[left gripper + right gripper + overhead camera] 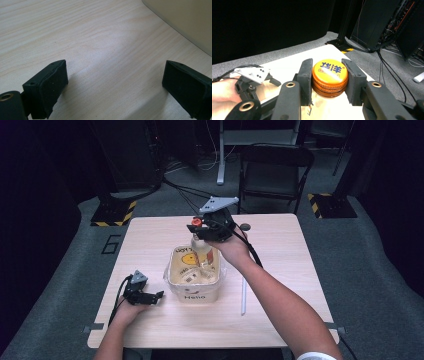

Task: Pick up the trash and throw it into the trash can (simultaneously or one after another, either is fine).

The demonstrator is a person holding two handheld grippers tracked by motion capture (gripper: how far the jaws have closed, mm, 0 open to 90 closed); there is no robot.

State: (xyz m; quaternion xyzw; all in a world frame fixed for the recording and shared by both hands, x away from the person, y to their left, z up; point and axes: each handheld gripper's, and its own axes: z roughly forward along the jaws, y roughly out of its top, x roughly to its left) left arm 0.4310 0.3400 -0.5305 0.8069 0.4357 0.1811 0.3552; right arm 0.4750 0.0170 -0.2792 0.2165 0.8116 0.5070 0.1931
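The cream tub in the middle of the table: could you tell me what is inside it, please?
A clear bottle with an orange cap stands in the tub, gripped at the neck by the right gripper. The bottle's base is hidden by the tub wall.

Table (280,245): light wood top, sq. w/ rounded corners. White rod (243,295) lies on table, right of centre, running front-to-back. Small dark knob (245,226) near far edge. Floor (360,270): grey carpet. Folding chair (272,170), black, behind table. White post (220,152) left of chair. Hazard-striped bases (114,213) at far left & far right (330,205). Cables (185,190) trail across floor. Dark equipment rack (384,22) in background.
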